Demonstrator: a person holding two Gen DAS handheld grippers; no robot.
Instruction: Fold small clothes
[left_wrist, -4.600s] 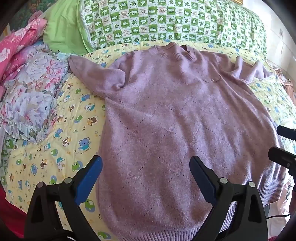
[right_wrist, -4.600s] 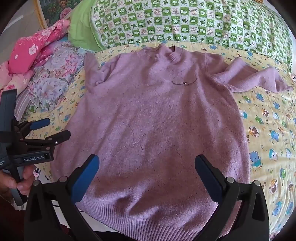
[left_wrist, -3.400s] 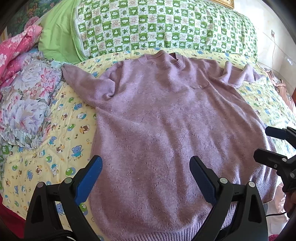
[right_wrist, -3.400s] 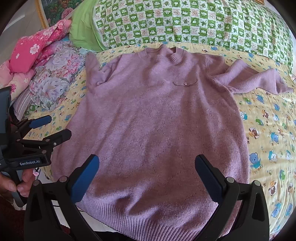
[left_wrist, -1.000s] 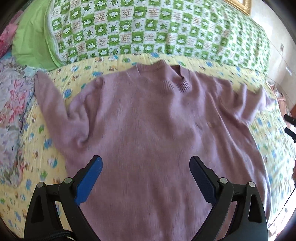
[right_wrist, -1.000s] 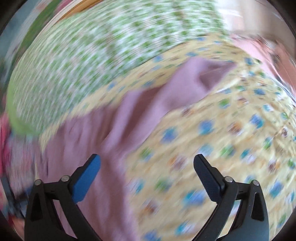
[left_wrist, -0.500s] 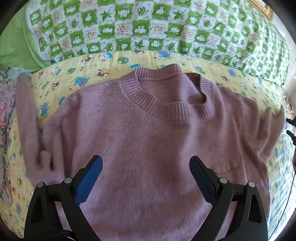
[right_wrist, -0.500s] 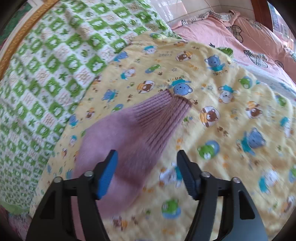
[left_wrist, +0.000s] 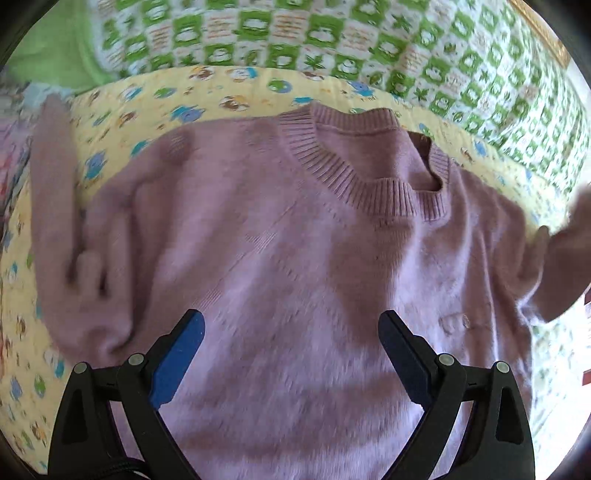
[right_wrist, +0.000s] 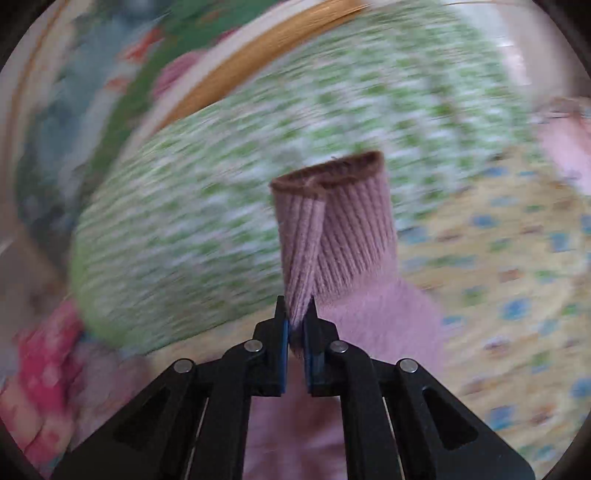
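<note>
right gripper (right_wrist: 295, 325): jaws pinched together on the ribbed cuff (right_wrist: 332, 221) of the sweater's sleeve, cuff standing up toward 12 o'clock, its open end showing. the sleeve (right_wrist: 369, 317) trails back toward 5 o'clock and runs under the gripper. background smeared, so the gripper is likely in motion.

left gripper (left_wrist: 291, 350): jaws wide apart, holding nothing, hovering over the chest of the purple knit sweater (left_wrist: 295, 258). collar (left_wrist: 369, 184) at 12 o'clock from it. other sleeve (left_wrist: 55, 221) doubled along the body's edge at 9 to 10 o'clock. sweater lies front up on the yellow cartoon-print bedsheet (left_wrist: 221, 96), green checked quilt (left_wrist: 332, 37) beyond at 12.

step in hand, as i judge it: carrying the sleeve in across the chest. to do it well: lift the cuff only enough to clear the knit, swing it inward so the fold falls at the shoulder seam, lay it flat and straight across, then release. the grip sits on one bunched edge of the cuff; it may twist, so smooth after laying. the free gripper could pin the shoulder to stop the body dragging.

views: only the right wrist shows the clamp on the cuff. only the left wrist shows the whole garment, collar and far sleeve; there the lifted sleeve is a blurred purple shape (left_wrist: 561, 254) at 3 o'clock, the right gripper out of frame.
</note>
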